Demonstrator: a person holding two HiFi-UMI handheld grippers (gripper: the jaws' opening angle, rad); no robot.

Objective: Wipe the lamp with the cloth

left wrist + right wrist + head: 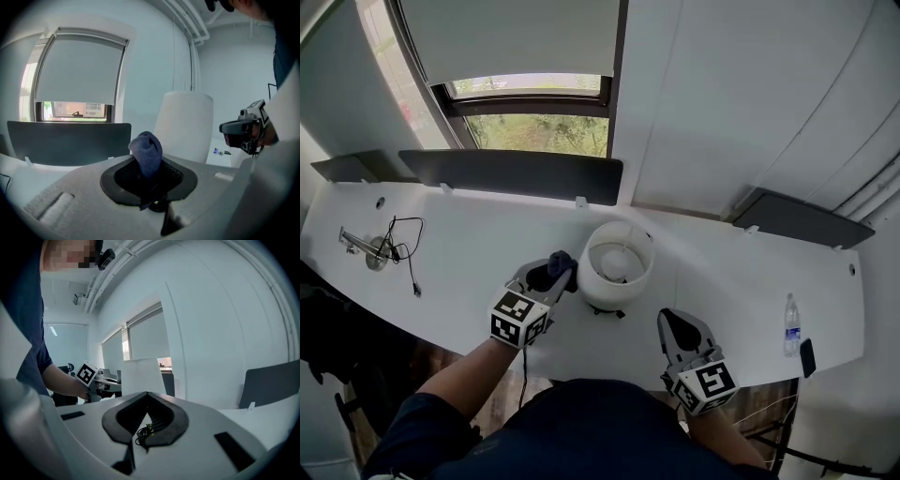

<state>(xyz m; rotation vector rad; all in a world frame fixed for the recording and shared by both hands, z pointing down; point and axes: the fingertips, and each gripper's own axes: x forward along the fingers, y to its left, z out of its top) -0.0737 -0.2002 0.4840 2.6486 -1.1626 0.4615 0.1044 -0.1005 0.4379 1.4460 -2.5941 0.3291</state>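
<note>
Closing nothing between its jaws, the right gripper (675, 324) is held nearest the body, pads pressed together at the tip. It is judged to be parked there, out of the way, since 1 gripper is enough for wiping.

Slightly further out, the left gripper (551, 273) is clamped on the cloth (562, 262). The blue fabric is pinched low between the pads, and a bunched wad is left standing proud of the jaw tips. That wad is probably kept forward so that fabric, not plastic, meets the shade.

Just ahead and right of the left gripper's tip, the lamp (602, 279) is set upright on the desk (478, 239). From the right gripper it lies ahead and to the left. The cloth is seen just beside the white shade's side wall; whether contact is made cannot be told. The wipe is judged about to begin, or barely begun, on that side.

Far left of both grippers, a cable (405, 246) is lying on the desk. Well right of the right gripper, a bottle (791, 325) is standing.
</note>
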